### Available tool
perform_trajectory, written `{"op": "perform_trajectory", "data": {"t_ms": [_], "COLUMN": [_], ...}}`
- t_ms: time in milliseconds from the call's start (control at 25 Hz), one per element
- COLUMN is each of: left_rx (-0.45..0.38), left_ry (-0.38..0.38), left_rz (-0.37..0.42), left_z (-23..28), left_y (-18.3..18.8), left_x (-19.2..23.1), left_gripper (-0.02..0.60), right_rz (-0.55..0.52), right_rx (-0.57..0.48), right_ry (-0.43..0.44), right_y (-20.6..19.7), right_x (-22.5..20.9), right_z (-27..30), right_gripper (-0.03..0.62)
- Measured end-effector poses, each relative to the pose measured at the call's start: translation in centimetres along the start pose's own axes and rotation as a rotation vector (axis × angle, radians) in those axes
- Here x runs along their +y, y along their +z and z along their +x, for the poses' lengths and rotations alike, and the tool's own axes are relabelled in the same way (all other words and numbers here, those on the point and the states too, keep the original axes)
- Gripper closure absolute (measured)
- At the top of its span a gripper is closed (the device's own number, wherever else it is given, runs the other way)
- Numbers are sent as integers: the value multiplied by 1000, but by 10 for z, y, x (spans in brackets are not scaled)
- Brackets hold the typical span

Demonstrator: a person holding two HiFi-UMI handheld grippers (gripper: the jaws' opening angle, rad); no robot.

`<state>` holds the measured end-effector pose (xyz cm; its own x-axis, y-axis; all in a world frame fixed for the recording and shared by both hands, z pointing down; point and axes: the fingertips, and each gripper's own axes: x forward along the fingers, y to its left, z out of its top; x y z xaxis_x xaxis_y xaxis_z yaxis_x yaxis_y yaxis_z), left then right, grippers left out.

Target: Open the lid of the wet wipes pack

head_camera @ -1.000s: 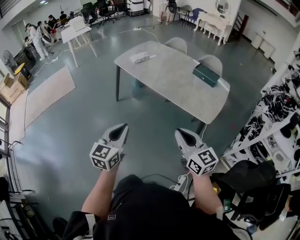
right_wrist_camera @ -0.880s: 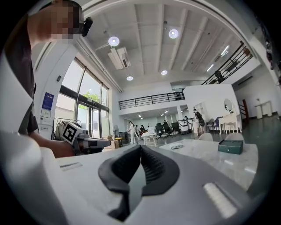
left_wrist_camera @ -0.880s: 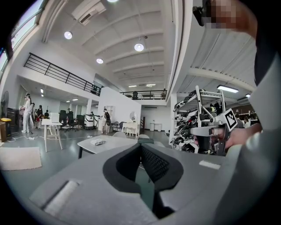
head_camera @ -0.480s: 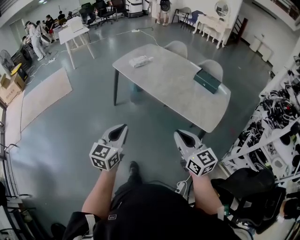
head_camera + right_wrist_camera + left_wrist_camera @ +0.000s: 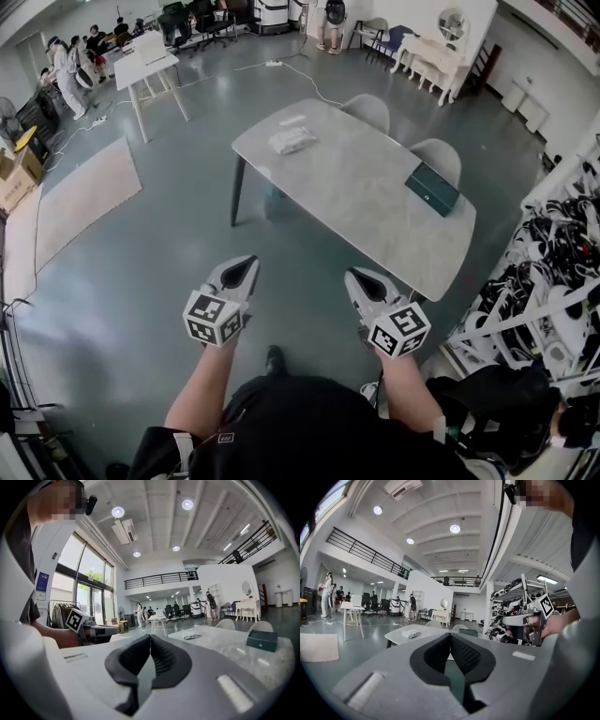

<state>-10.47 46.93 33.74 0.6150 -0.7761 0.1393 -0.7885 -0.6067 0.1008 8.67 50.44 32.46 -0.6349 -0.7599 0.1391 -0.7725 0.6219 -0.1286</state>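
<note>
The wet wipes pack (image 5: 292, 140) lies too far off to show its lid; left tongs (image 5: 247, 262) and right tongs (image 5: 352, 275), both closed and empty, have drawn nearer the surface (image 5: 375, 211).

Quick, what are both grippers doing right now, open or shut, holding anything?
Left gripper: shut, nothing between its jaws.
Right gripper: shut, nothing between its jaws.
</note>
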Motion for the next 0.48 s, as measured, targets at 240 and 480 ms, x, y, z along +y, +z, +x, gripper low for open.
{"op": "perform_trajectory", "data": {"t_ms": [240, 480], "left_rx": [-3, -16], "left_ry": [-9, -4], "left_rz": [1, 2], "left_z": [15, 22], "left_y": [9, 15], "left_x": [68, 120], "left_gripper": [572, 572], "right_rz": [-23, -42], "right_rx": [2, 27], "right_ry": [-13, -7], "right_y": [19, 24], "right_x": [-1, 6], "right_z": [75, 123], "right_gripper": [591, 592]}}
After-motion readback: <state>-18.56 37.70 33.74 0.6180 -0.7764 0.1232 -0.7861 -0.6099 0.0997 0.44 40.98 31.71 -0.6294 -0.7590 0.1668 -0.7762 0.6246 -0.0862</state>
